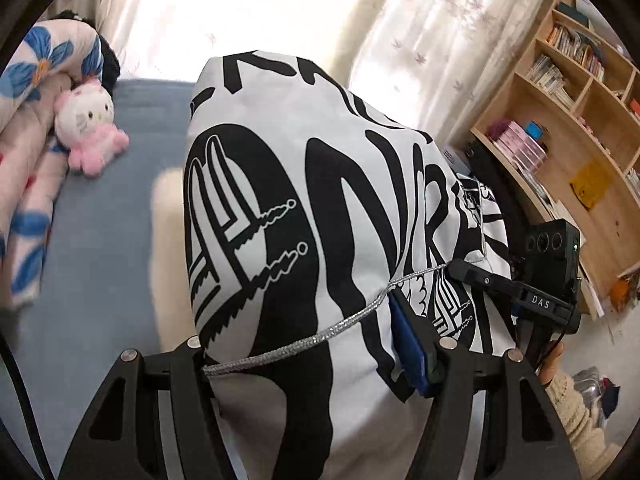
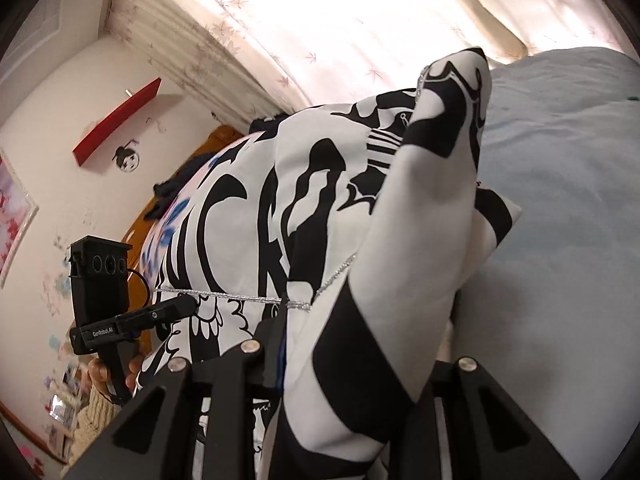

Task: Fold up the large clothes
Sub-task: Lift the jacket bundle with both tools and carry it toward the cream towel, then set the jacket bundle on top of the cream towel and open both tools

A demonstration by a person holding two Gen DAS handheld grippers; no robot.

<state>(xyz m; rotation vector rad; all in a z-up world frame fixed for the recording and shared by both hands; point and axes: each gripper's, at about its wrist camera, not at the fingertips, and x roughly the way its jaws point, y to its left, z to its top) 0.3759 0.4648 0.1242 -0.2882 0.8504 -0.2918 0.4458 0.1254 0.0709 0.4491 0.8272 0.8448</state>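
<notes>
Two grippers have our black-and-white printed garment point(image 1: 288, 200) lifted above the blue bed point(image 1: 100, 220): the left gripper point(image 1: 320, 344) stands fairly wide with bunched cloth and silver trim point(image 1: 320, 334) filling it, the right gripper point(image 2: 352, 344) pinched narrow on a fold. We judge this the lift-and-carry before spreading flat. The bookshelf point(image 1: 580, 92) compartments hold books and boxes.

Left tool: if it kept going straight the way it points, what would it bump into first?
The black-and-white garment already bunched between the left tool. Beyond it probably lies the blue bed, though depth is unclear.
</notes>
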